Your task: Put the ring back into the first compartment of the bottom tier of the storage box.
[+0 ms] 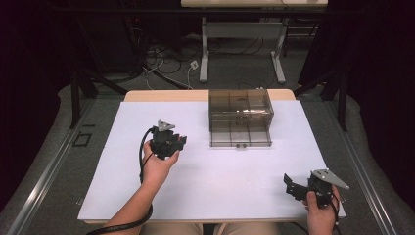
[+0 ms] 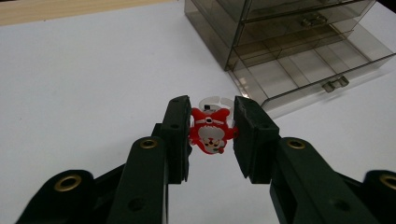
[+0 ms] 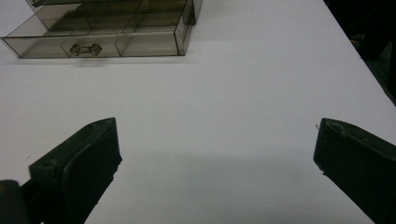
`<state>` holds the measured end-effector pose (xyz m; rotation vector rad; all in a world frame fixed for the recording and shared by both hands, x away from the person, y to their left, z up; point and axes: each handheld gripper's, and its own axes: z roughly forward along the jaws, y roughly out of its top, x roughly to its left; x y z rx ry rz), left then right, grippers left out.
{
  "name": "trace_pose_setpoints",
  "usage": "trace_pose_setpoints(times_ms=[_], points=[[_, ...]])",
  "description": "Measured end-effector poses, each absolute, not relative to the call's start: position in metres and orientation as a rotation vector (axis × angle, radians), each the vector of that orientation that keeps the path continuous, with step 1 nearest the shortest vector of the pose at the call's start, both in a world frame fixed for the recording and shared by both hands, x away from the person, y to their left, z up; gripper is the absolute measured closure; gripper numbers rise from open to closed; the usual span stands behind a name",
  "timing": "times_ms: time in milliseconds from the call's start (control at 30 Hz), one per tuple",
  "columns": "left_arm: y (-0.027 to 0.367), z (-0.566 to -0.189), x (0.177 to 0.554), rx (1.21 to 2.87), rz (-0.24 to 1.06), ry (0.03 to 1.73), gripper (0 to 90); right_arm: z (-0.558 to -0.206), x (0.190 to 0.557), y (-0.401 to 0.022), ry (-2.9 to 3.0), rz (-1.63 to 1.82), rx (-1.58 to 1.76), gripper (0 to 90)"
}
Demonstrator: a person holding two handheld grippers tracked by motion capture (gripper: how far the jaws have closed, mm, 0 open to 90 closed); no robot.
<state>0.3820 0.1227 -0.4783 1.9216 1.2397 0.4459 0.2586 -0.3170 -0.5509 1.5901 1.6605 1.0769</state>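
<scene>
On a white table sheet (image 1: 205, 186), the left gripper (image 2: 211, 130) clamps a red plastic Santa ring (image 2: 210, 130). The right gripper (image 3: 215, 154) rests with jaws wide apart. Cables litter the grey floor (image 1: 235, 68) behind a smoky transparent drawer cabinet (image 1: 240, 117).

White table surface (image 1: 210, 171), wooden table edge (image 1: 161, 95), grey floor (image 1: 44, 161), cables on floor (image 1: 166, 61), second table's legs (image 1: 204, 54)

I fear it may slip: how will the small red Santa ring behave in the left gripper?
The Santa ring looks small and probably light. Its glossy, rounded figure may twist between the left gripper's flat pads. The thin clear band looks bendable, so hard squeezing seems risky.
</scene>
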Motion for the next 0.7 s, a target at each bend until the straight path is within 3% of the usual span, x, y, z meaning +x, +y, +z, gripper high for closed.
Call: trace_pose_setpoints(times_ms=[700], points=[[0.098, -0.460, 0.399, 1.919, 0.425, 1.206, 66.8, -0.551, 0.259, -0.318, 1.652, 1.083, 1.587, 0.2]])
